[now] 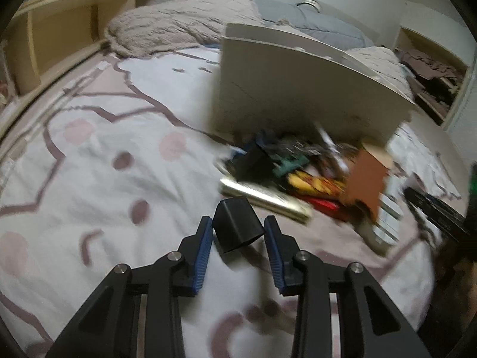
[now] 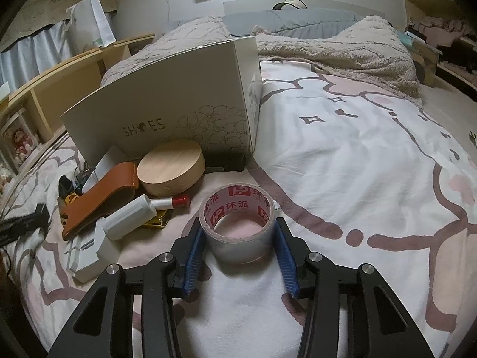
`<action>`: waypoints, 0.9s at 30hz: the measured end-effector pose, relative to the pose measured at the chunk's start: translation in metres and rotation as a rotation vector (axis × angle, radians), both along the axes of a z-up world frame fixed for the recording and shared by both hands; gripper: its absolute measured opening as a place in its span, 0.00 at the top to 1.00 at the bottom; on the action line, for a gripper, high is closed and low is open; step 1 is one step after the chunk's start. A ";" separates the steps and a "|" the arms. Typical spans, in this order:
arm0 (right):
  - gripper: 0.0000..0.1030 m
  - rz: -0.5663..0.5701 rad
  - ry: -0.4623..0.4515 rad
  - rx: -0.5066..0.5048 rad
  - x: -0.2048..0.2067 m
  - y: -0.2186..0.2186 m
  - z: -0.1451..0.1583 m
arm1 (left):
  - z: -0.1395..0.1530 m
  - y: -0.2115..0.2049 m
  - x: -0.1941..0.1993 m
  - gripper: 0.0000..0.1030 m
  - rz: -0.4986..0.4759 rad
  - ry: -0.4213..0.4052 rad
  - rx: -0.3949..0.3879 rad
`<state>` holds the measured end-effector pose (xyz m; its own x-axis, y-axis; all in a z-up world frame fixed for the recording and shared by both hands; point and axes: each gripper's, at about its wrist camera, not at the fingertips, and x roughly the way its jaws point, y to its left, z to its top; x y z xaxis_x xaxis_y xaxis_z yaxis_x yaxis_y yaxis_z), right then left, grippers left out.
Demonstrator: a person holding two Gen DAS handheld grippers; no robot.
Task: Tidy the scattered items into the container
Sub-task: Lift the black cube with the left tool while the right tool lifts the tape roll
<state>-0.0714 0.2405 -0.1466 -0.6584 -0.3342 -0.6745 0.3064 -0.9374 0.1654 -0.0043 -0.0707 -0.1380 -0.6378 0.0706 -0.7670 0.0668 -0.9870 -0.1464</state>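
The container is a cream shoe box [image 2: 167, 101] printed with "SHOES" and a line drawing of flowers; it stands on the bed [image 2: 342, 155], on a white cover with pink and mauve pattern. Its interior is not visible from either view.

Scattered items lie in a heap just in front of the box. Seen from the right wrist camera: a round wooden lid or puck [image 2: 171, 171] leaning against the box front, a tan leather sleeve [image 2: 98, 198] beside it, a white cylindrical bottle [image 2: 129, 217] lying across the sleeve's lower end, a red-capped tube [image 2: 173, 201] just behind the bottle, and a white block [image 2: 89, 253] nearest the camera. The remainder of the heap is too blurred to identify.

The right gripper [image 2: 237, 231] has its blue-padded fingers [image 2: 193, 247] closed on a roll of clear tape [image 2: 237, 226] with a red-printed core. The roll stands on the cover, hole upward, near the heap, with a pad on each side of its wall.

The left gripper [image 1: 238, 232] holds a small black block [image 1: 237, 223] between its fingers [image 1: 204, 247]. The left pad touches it; contact on the right is close but not certain. The block appears clear of the cover. From this view the box [image 1: 298, 89] stands beyond, with the heap between.

A beige fleece blanket [image 2: 342, 47] and a grey pillow [image 2: 286, 21] lie at the head of the bed. A wooden shelf unit [image 1: 59, 35] runs along one side.
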 end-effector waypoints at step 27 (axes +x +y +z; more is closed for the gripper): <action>0.56 -0.031 -0.037 0.005 0.022 -0.008 0.003 | -0.006 0.061 0.020 0.60 -0.155 0.059 -0.149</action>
<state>-0.0495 0.2322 -0.1437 -0.6434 -0.3106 -0.6997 0.2706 -0.9472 0.1717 0.0154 -0.0099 -0.1442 -0.6722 0.0603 -0.7379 -0.0917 -0.9958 0.0022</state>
